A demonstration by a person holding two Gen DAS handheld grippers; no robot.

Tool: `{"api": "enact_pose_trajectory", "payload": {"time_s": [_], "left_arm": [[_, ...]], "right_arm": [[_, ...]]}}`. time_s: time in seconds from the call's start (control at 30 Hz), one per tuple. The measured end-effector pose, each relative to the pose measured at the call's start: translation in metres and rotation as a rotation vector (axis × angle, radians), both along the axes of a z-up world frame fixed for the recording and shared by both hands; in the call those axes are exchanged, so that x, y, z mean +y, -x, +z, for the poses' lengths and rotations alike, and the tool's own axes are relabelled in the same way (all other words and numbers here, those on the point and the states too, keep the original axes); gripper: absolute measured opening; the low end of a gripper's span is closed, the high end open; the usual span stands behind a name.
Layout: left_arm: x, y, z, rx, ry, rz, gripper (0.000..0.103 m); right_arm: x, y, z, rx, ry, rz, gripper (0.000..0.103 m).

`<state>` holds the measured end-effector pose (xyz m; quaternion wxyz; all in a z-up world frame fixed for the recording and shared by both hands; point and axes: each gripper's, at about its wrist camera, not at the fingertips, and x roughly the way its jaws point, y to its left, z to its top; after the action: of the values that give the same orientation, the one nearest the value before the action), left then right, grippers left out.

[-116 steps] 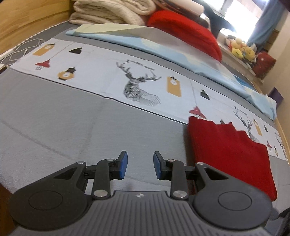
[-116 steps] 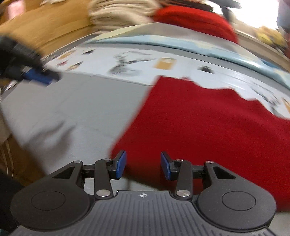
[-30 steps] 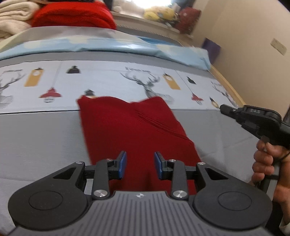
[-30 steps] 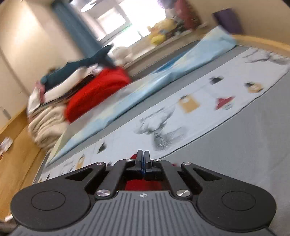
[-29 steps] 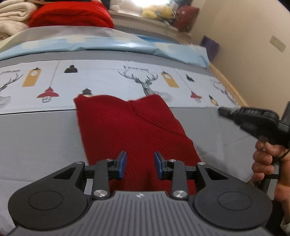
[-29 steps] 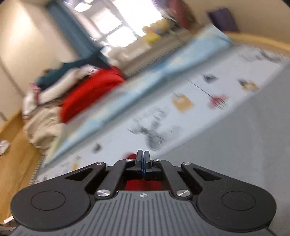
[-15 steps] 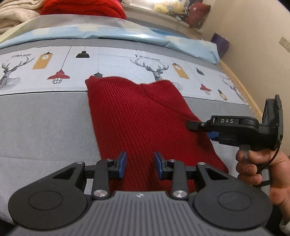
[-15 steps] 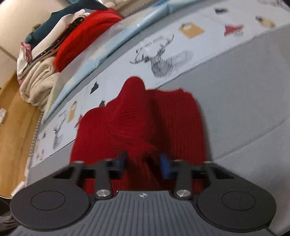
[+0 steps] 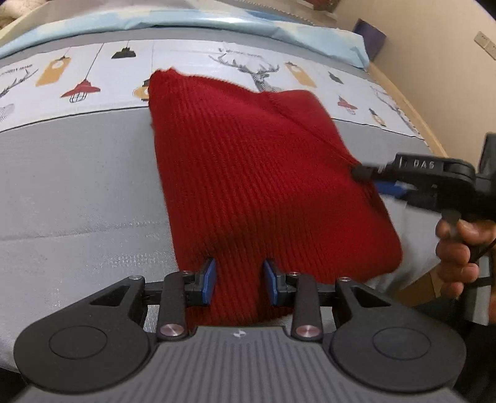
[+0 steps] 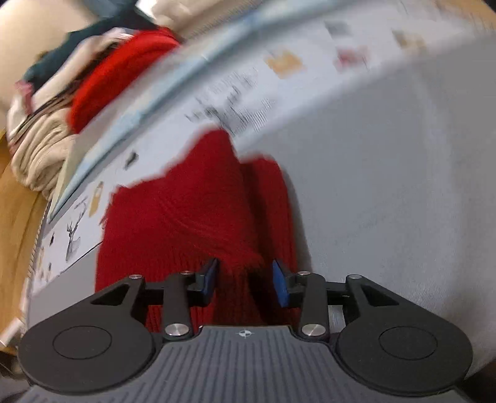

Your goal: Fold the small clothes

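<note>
A red knit garment (image 9: 254,173) lies folded on the grey bed cover (image 9: 77,186). My left gripper (image 9: 238,277) hovers open over the garment's near edge. Red knit shows between its blue pads (image 9: 209,274), but they do not press on it. My right gripper (image 10: 245,277) is at the garment's right edge and its jaws are opening. A raised ridge of the red garment (image 10: 198,210) lies loose between them. In the left wrist view the right gripper (image 9: 372,179) comes in from the right, held by a person's hand (image 9: 458,248).
A white sheet printed with deer and lamps (image 9: 93,71) runs behind the garment, with a light blue blanket (image 9: 279,21) beyond it. A pile of folded textiles and a red cushion (image 10: 117,71) sit at the bed's far end. A wooden bed frame (image 10: 12,217) borders the left.
Both grippers have sunk closer to the garment. The right gripper went from shut to parted jaws and let the red fabric down onto the folded garment.
</note>
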<state>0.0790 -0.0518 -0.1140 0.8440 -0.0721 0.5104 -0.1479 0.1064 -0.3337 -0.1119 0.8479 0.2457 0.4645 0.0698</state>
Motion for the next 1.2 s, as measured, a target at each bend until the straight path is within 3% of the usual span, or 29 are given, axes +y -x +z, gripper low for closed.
{"api": "enact_pose_trajectory", "payload": {"time_s": [0.07,0.17,0.23,0.33,0.6,0.8,1.0,1.2], "left_arm": [[0.004,0.002,0.008,-0.003,0.022,0.005,0.037],[0.005,0.002,0.006,-0.012,0.019,0.001,0.037],[0.000,0.002,-0.013,0.024,-0.037,-0.016,0.037],[-0.003,0.005,-0.020,0.022,-0.067,-0.030,0.038],[0.004,-0.004,-0.001,0.014,-0.060,-0.016,0.041],[0.011,-0.010,0.048,-0.077,-0.102,-0.011,0.045],[0.019,-0.037,0.084,-0.157,-0.096,-0.031,0.057],[0.022,-0.079,0.079,-0.139,-0.082,-0.072,0.073]], "right_arm": [[0.008,0.011,0.023,-0.100,0.077,0.028,0.042],[0.008,0.022,0.036,-0.135,0.025,0.123,0.052],[0.018,0.022,0.025,-0.055,0.059,0.223,0.052],[0.029,0.023,-0.009,0.114,0.251,0.310,0.055],[0.006,0.021,0.011,0.037,0.124,0.211,0.054],[0.002,-0.007,0.033,-0.029,-0.013,0.140,0.054],[0.009,-0.043,0.030,0.055,0.000,0.134,0.055],[-0.002,-0.084,0.002,0.210,0.017,0.099,0.060]]}}
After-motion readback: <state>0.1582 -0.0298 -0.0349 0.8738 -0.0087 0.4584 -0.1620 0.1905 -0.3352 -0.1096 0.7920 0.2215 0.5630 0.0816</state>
